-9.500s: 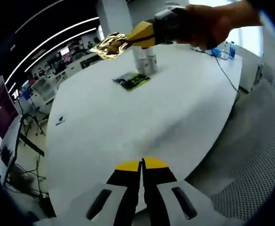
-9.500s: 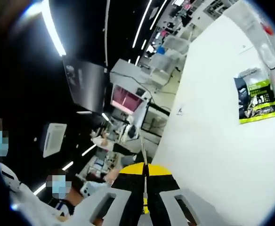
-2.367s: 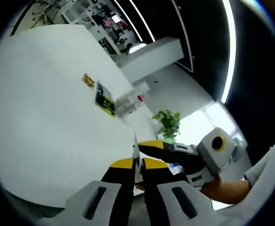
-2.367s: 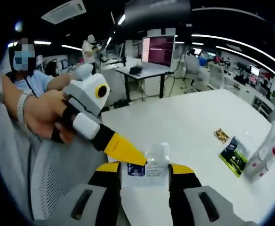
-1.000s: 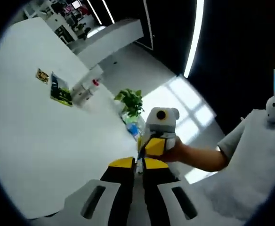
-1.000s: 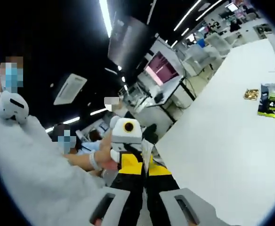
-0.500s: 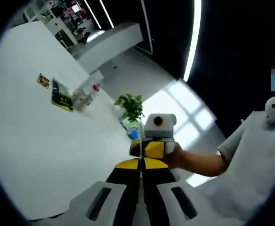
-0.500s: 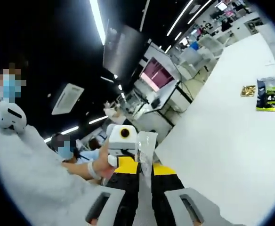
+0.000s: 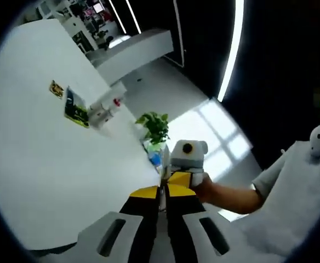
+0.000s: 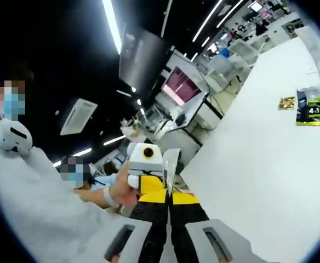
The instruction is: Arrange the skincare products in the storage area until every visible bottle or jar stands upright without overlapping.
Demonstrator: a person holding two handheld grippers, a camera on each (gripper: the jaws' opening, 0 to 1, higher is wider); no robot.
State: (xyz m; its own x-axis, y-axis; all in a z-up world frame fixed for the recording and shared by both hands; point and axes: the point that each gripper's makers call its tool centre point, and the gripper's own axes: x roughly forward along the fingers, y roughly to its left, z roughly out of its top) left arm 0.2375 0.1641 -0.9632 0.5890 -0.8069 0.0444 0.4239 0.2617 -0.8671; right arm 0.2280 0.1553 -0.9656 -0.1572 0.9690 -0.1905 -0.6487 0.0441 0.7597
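Bench: the white bench (image 9: 45, 164) runs away to the left in the left gripper view, mostly bare.
Foil packet: a small gold packet (image 9: 56, 89) lies flat at the far left of the group on the bench.
Green pouch: a dark green pouch (image 9: 75, 111) lies flat just beside the gold packet; in the right gripper view it sits at the far right edge.
Bottles: pale bottles (image 9: 104, 108), one with a red mark, are bunched close together next to the pouch; too small to tell upright from tilted, or touching from apart.
Left gripper: the left gripper (image 9: 161, 193) is held off the edge of the bench, jaws drawn in to a thin gap, with a sliver of clear plastic between the tips.
Clear packet: a small see-through packet (image 10: 170, 164) rises from between the two grippers, in the air, well apart from the other products.
Right gripper: the right gripper (image 10: 167, 198) meets the left one nose to nose, its jaws also narrow and pinching the packet's lower edge.
Hands: a hand (image 9: 221, 193) is wrapped round each gripper handle.
Risk, tearing: both grippers pinch one flimsy packet; pulling apart would likely rip or crease it.
Risk, dropping: the hold is only at the edge and off the bench, so a loosened jaw could send it to the floor.
Risk, bottles: setting the packet down too near the crowded bottles could knock one over.
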